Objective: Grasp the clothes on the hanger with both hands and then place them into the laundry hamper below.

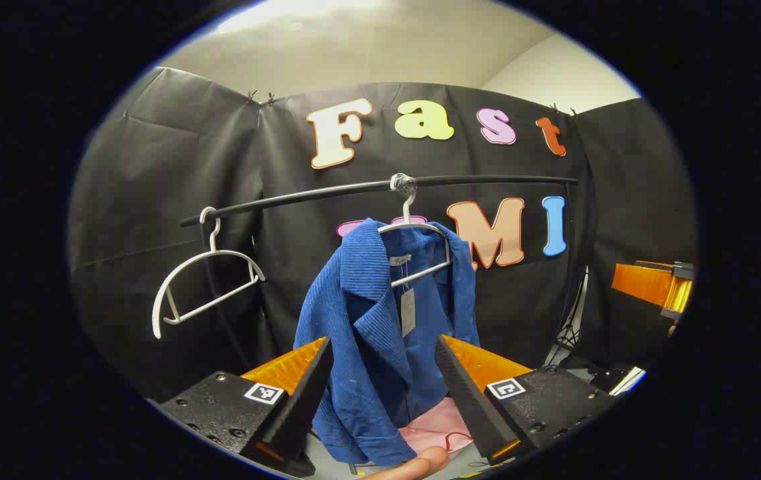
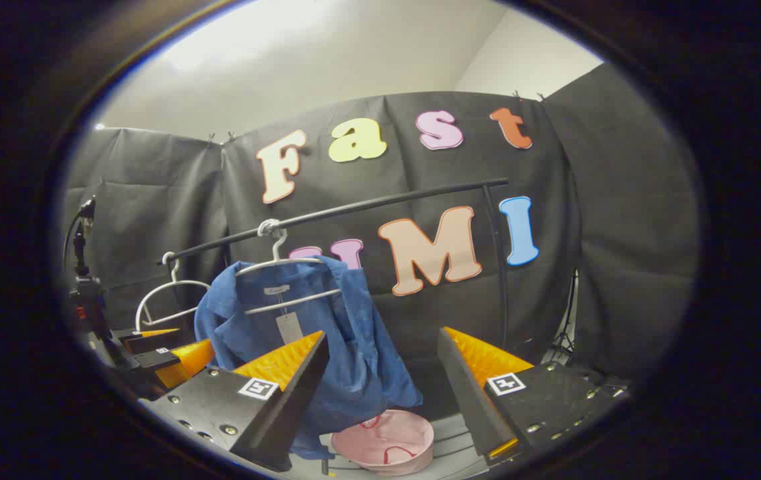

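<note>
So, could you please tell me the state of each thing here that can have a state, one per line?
blue jacket: hanging on its hanger, front open, not gripped
white hanger with the jacket: hooked on the rail
empty white hanger: hooked on the rail, tilted
pink hamper: below the jacket, open at the top
left gripper: open, around nothing
right gripper: open, around nothing

On the black rail (image 1: 380, 188) I count two white hangers (image 1: 204, 287), one blue jacket (image 1: 380, 333); below it, one pink hamper (image 2: 390, 440).
</note>
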Tool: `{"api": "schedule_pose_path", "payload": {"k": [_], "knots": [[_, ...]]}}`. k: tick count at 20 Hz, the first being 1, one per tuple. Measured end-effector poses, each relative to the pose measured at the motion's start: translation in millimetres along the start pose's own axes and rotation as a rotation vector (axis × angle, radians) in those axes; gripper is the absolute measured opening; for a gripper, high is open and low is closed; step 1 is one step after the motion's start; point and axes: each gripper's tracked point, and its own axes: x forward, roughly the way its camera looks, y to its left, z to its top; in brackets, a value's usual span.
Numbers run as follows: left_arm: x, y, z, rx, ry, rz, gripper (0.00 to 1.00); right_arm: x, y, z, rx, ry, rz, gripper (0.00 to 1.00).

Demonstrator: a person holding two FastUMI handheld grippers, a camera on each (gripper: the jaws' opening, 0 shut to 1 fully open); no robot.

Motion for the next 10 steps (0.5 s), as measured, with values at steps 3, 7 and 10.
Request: {"api": "schedule_pose_path", "payload": {"k": [3, 7, 10], "knots": [[-8.3, -2.4, -2.4, -0.010, 0.007, 0.010, 0.99, -7.3, -1.0, 4.3, 0.005, -0.014, 0.006, 0.99], [-11.4, -8.1, -11.1, 0.001, 0.024, 0.017, 0.99, -7.5, -1.2, -3.7, -0.032, -0.003, 0.018, 0.98], [-12.0, -11.9, -13.9, -0.037, 0.029, 0.003, 0.95, -2.0, 7.5, -4.9, -0.046, -0.001, 0.057, 0.98]]}}
